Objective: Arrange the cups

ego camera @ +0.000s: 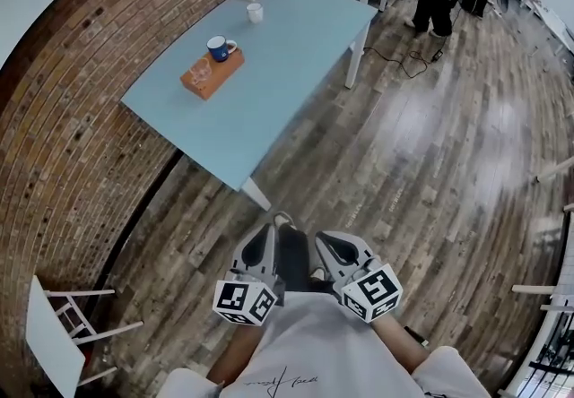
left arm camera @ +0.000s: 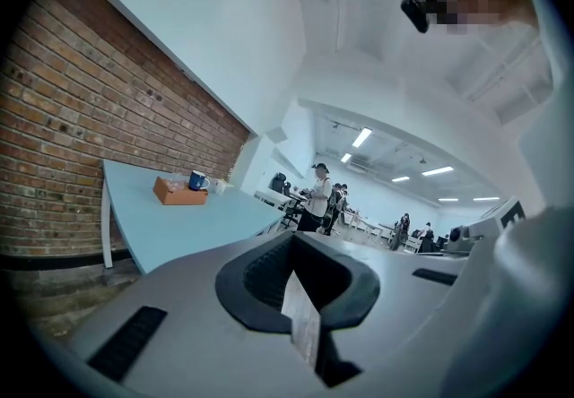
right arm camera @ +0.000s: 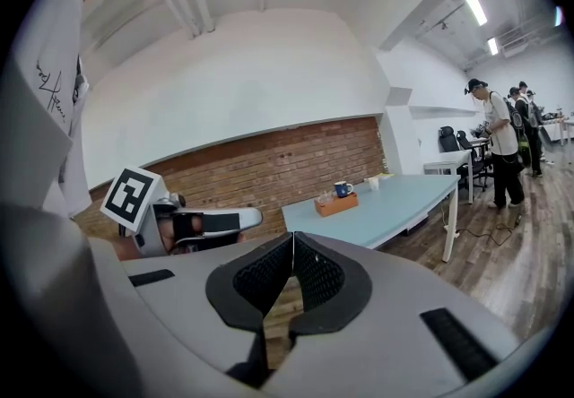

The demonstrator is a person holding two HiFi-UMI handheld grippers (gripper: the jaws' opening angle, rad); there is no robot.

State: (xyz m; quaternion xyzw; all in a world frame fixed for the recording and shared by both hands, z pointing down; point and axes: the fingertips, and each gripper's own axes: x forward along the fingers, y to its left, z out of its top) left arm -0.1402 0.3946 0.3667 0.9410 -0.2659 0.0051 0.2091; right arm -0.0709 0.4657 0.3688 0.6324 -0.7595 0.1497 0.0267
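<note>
Head view, L to R: orange tray (ego camera: 215, 81) on blue table (ego camera: 296, 56) by brick wall (ego camera: 72, 118), glass (ego camera: 199, 72) on it, blue cup (ego camera: 220, 47) at its far end, white cup (ego camera: 255, 12) beyond. My left tongs (ego camera: 266, 235) clenched, empty. Right tongs (ego camera: 327, 242) same. Both well apart from table.

Not much to read here tbh. The white t-shirt (ego camera: 314, 342) has a thin black handwritten-style scrawl (ego camera: 282, 379) across the front, but it's too small and loopy to make out any letters. The white cube with black square code patterns on the left (ego camera: 244, 301) and the matching cube on the right (ego camera: 372, 290) carry only blocky marker shapes, no letters or digits. The blue ceramic mug (left arm camera: 196, 180) on the light blue table (left arm camera: 170, 226) shows a pale mark on its side, way too tiny to read
</note>
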